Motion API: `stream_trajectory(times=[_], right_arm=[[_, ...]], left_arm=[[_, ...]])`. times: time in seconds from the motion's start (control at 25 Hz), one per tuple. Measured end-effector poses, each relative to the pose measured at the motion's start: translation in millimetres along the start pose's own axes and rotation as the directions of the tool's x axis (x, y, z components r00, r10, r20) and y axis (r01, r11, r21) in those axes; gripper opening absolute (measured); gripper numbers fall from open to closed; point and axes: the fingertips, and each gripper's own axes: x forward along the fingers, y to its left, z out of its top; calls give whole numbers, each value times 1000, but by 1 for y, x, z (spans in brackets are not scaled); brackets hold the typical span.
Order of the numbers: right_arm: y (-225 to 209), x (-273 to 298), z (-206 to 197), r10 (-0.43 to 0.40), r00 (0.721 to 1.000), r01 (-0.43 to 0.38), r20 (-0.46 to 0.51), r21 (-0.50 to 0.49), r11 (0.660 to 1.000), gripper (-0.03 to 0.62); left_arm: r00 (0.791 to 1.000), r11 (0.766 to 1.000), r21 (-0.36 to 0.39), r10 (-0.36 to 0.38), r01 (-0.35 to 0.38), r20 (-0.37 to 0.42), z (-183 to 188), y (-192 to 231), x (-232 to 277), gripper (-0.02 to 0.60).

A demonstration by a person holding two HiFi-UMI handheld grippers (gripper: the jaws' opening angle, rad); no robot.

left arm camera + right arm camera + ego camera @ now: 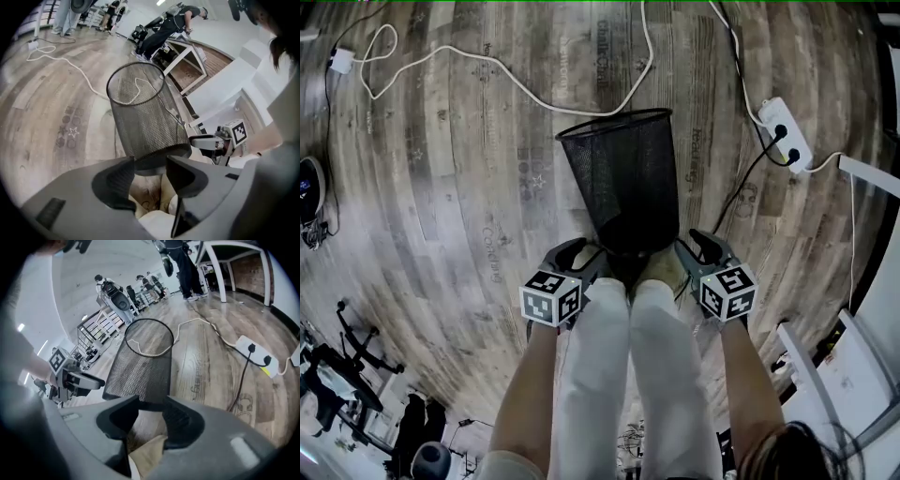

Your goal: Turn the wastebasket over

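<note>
— Two grippers flanked the foot of the black wire-mesh wastebasket (623,183), which stood mouth up on the grey plank floor (459,169). The left gripper (581,261) and right gripper (698,250) both gaped wide and held nothing.
— Risks?
— Light mesh would likely skid, or slip off the pads if pinched low. Tipped forward, its rim might snag the white cable (487,66) beyond.
— Hidden?
— The base sat behind the person's pale trousers (628,375). Whether the jaw tips touched the mesh couldn't be judged.
</note>
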Motion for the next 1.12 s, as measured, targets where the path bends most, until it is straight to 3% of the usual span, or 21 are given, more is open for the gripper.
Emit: stream_trajectory(times=[0.12, 0.2, 0.28, 0.36, 0.48, 0.56, 0.6, 0.68, 0.76, 0.96, 1.04, 1.12], right_arm=[[0, -3, 29, -10, 998, 9, 56, 15, 1000, 149], [3, -3, 51, -7, 996, 7, 94, 9, 1000, 150], [9, -1, 70, 6, 992, -6, 127, 2, 1000, 150], [17, 3, 82, 30, 990, -29, 134, -11, 1000, 150], [27, 13, 90, 64, 992, -59, 109, -47, 997, 150], [29, 19, 90, 72, 993, -67, 96, -57, 996, 150], [29, 21, 89, 72, 993, -67, 95, -52, 996, 150], [26, 21, 87, 69, 992, -66, 104, -31, 997, 158], [23, 21, 87, 74, 991, -72, 115, -28, 997, 155], [16, 20, 87, 94, 988, -88, 122, -57, 995, 152], [13, 18, 86, 97, 987, -91, 129, -51, 995, 152], [12, 18, 87, 104, 984, -98, 142, -52, 994, 152]], left_arm=[[995, 998, -17, 59, -57, 78, 33, 10, -9, 207], [986, 994, -90, 82, -69, 143, 59, 17, -15, 207], [971, 984, -164, 106, -72, 214, 90, 22, -21, 207], [951, 981, -175, 126, -78, 282, 125, 20, -27, 207], [930, 993, -42, 117, -109, 347, 181, 8, -26, 207], [940, 985, 125, 73, -121, 332, 209, -3, -17, 207], [952, 968, 224, 44, -116, 303, 218, -9, -11, 207], [974, 907, 410, 1, -96, 225, 229, -17, 1, 207], [988, 847, 527, -16, -69, 155, 238, -18, 11, 207], [995, 755, 649, -95, 94, -34, 247, -18, 34, 207], [982, 720, 668, -143, 188, -123, 245, -23, 38, 207], [956, 673, 682, -156, 287, -248, 241, -26, 41, 207]])
